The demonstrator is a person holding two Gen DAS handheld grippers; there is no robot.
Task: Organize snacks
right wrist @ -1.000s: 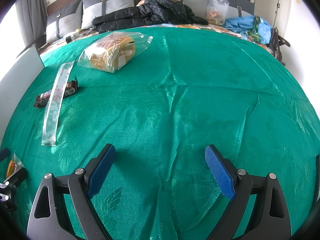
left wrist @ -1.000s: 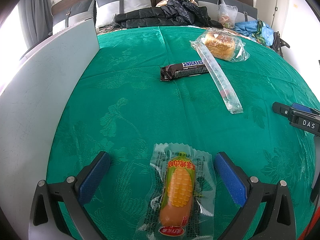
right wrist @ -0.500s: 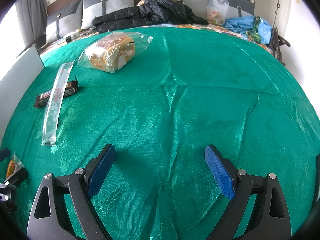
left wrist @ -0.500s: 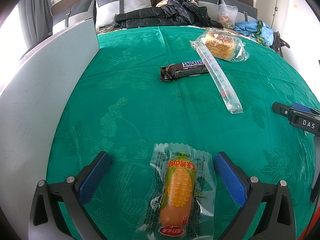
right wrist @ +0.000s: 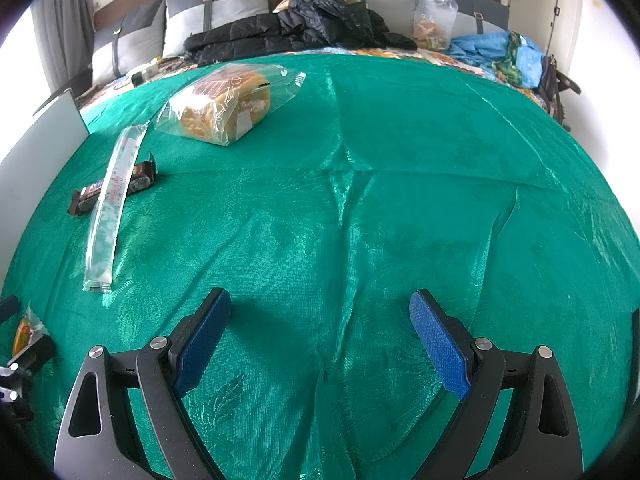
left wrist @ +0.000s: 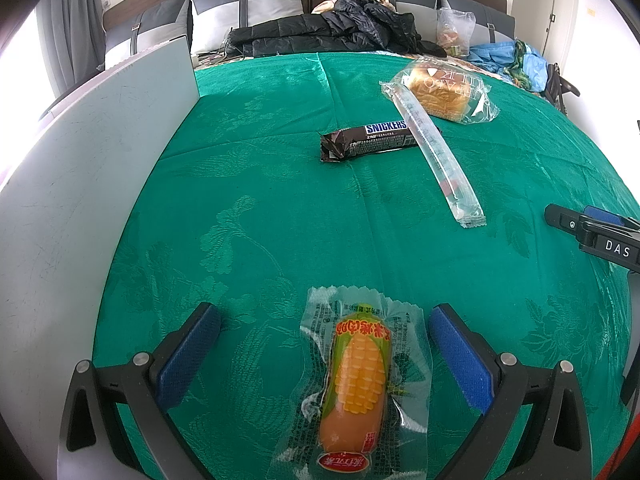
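A corn-print sausage in a clear wrapper (left wrist: 358, 384) lies on the green cloth between the fingers of my open left gripper (left wrist: 324, 344), untouched. Farther off lie a Snickers bar (left wrist: 370, 142), a long clear stick pack (left wrist: 436, 148) across its right end, and a bagged bread loaf (left wrist: 440, 94). My right gripper (right wrist: 320, 336) is open and empty over bare cloth. Its view shows the loaf (right wrist: 226, 106), the stick pack (right wrist: 112, 196), the Snickers bar (right wrist: 90, 196) and the sausage's edge (right wrist: 22, 330).
A white board (left wrist: 80, 184) stands along the left edge of the green cloth (left wrist: 260, 208). The right gripper's tip (left wrist: 592, 232) shows at the left view's right edge. Black jackets (right wrist: 304, 24), pillows and bags lie behind.
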